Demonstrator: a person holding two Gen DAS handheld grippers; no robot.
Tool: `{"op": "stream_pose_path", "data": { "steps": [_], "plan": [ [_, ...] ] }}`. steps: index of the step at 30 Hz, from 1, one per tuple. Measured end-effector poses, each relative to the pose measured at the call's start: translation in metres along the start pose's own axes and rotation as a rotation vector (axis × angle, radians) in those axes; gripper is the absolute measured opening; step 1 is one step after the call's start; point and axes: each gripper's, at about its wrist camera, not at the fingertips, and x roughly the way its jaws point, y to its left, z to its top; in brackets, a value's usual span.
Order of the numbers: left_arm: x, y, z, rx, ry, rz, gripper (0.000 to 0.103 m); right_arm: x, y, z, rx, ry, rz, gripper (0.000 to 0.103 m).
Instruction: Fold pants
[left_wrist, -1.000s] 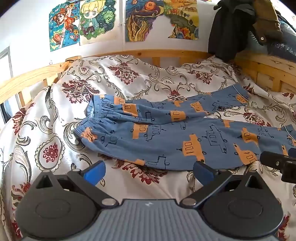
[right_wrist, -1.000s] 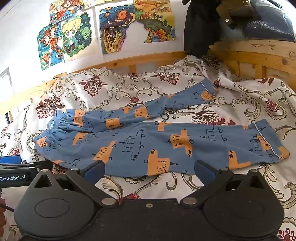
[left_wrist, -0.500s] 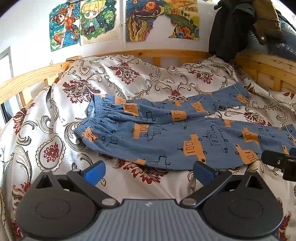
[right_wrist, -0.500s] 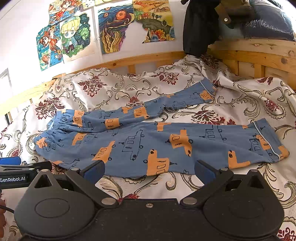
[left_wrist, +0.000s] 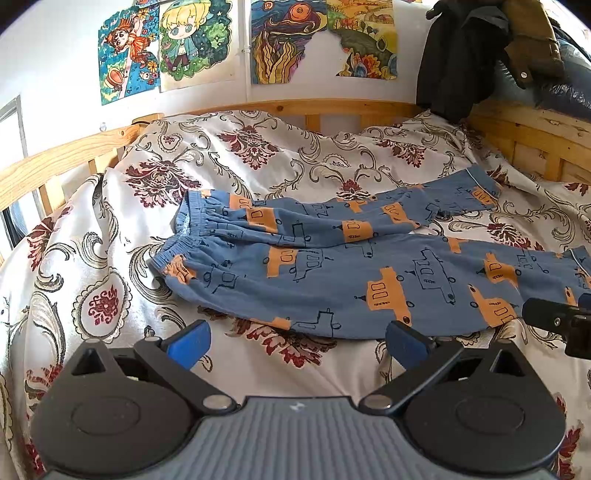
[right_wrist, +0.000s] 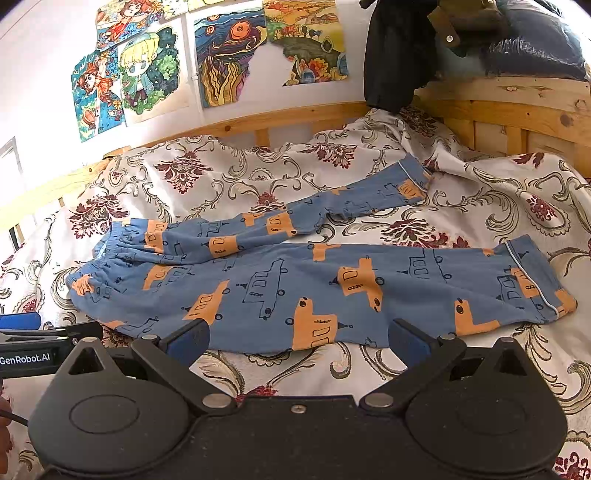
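Note:
Blue pants (left_wrist: 332, 273) with orange vehicle prints lie spread on the bed, waistband (left_wrist: 184, 236) to the left and both legs running right. The far leg angles up toward its cuff (right_wrist: 410, 181); the near leg ends at a cuff (right_wrist: 535, 280) on the right. My left gripper (left_wrist: 295, 341) hovers open just short of the near leg's lower edge, nothing between its blue fingertips. My right gripper (right_wrist: 295, 341) is open too, its tips at the near edge of the pants (right_wrist: 295, 291). Each gripper shows at the edge of the other's view.
A floral duvet (left_wrist: 110, 295) covers the bed. A wooden rail (left_wrist: 295, 107) runs along the back and both sides. Dark jackets (left_wrist: 461, 55) hang over the far right corner. Drawings (right_wrist: 229, 55) are stuck to the white wall.
Both grippers have crept slightly forward toward the pants. The pants have not moved.

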Motion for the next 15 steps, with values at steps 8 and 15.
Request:
{"op": "stream_pose_path", "data": {
  "steps": [8, 15],
  "plan": [
    [-0.0015, 0.0024, -0.0009, 0.0, 0.0, 0.002, 0.103, -0.0001, -0.0001, 0.0, 0.001, 0.001, 0.0, 0.102],
    [-0.0009, 0.0027, -0.0009, 0.001, 0.002, 0.003, 0.103, -0.0001, -0.0005, -0.0001, 0.002, 0.001, 0.0, 0.102]
  ]
}}
